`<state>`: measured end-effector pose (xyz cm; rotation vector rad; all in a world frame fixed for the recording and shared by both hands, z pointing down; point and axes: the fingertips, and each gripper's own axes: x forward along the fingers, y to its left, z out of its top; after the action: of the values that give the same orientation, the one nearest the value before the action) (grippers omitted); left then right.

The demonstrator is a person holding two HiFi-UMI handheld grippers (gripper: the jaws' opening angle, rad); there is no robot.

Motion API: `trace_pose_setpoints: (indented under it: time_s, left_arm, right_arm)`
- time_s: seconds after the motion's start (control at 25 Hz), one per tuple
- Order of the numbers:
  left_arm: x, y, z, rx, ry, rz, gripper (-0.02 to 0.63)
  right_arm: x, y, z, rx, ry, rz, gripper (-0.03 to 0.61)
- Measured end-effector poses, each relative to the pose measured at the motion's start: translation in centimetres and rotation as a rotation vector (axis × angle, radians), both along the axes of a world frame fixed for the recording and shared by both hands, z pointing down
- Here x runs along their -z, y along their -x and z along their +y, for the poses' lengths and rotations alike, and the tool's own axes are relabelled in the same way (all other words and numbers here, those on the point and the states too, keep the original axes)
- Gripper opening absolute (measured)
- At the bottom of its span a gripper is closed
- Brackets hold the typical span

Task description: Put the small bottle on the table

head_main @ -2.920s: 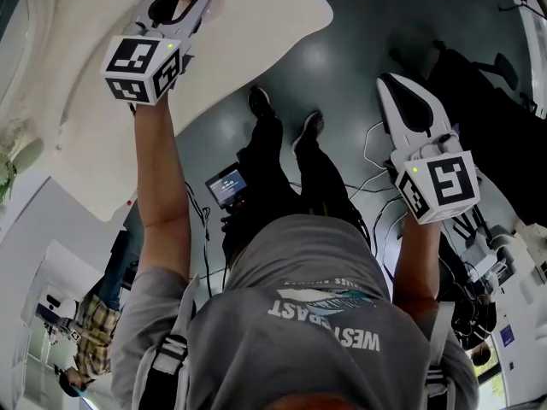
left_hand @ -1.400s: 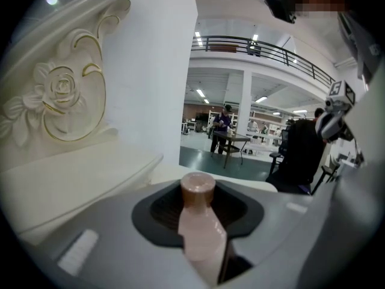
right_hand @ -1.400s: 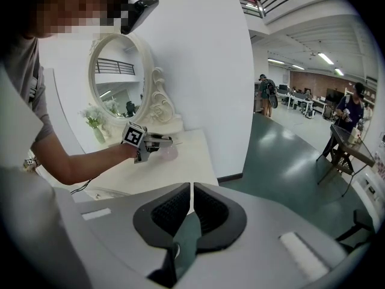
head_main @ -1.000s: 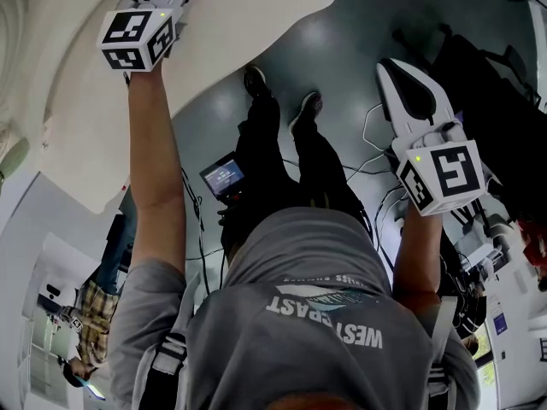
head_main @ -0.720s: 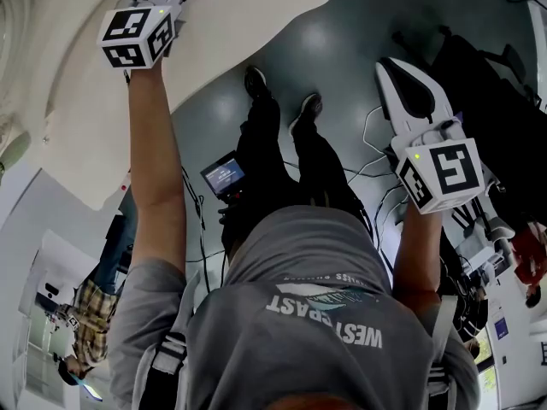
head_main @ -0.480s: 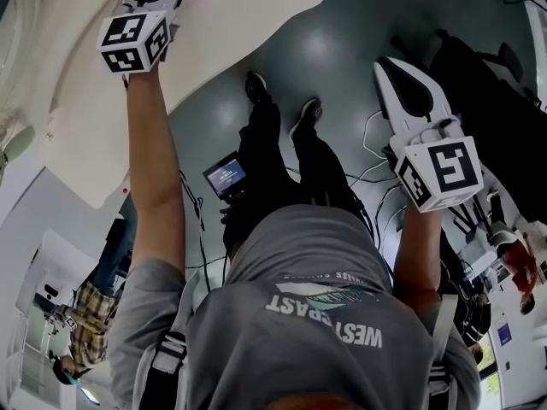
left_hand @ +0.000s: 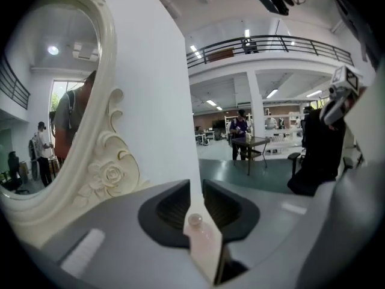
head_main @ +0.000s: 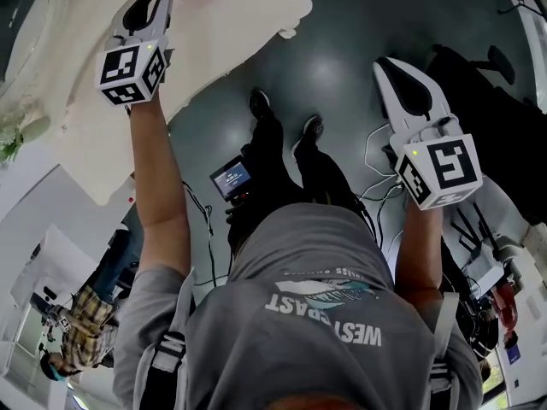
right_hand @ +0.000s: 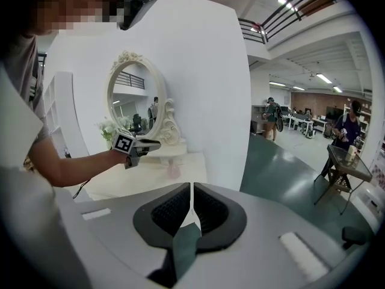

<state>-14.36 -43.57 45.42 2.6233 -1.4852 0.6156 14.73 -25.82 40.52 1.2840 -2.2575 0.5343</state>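
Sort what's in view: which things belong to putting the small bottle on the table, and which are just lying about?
Job in hand:
small bottle, standing on the table
table

Just about:
mirror
flowers
small lit screen
cables on the floor

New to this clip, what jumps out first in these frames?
The ornate white mirror at the back of the white table draws the eye first. In front of it the small pink bottle stands upright on the table. The left gripper is just above and beside it, its jaws just closing on nothing, the bottle clear of them. The right gripper hangs shut over the dark floor.
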Motion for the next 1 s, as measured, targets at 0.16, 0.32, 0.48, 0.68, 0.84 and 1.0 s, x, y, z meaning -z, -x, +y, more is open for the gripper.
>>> trace_pose_setpoints:
  time_s: [0.16,0.32,0.48,0.68,0.84,1.0]
  left_arm:
    - [4.9,-1.0,3.0,-0.013,-0.068,0.016,0.003]
    - [9.2,-2.0,6.7,-0.07,-0.105,0.02,0.003]
    - [12.9,-3.7,10.3,-0.122,-0.133,0.005,0.002]
    - [16.8,-6.1,14.5,-0.169,-0.164,0.011,0.002]
    - [19.4,-7.9,17.3,-0.196,-0.188,0.016,0.003]
    - [21.0,-9.0,19.7,-0.196,-0.212,0.033,0.002]
  right_arm:
    - [2.4,-0.8,0.4,0.008,-0.045,-0.011,0.012]
    - [4.8,-0.7,0.7,0.023,-0.096,-0.026,0.002]
    - [7.1,-0.9,1.3,0.05,-0.135,-0.036,0.0]
    - [9.6,-1.1,2.8,0.091,-0.177,-0.05,-0.002]
    - [11.6,-1.5,4.0,0.107,-0.209,-0.054,0.0]
    - [12.8,-2.4,5.6,0.113,-0.236,-0.055,0.0]
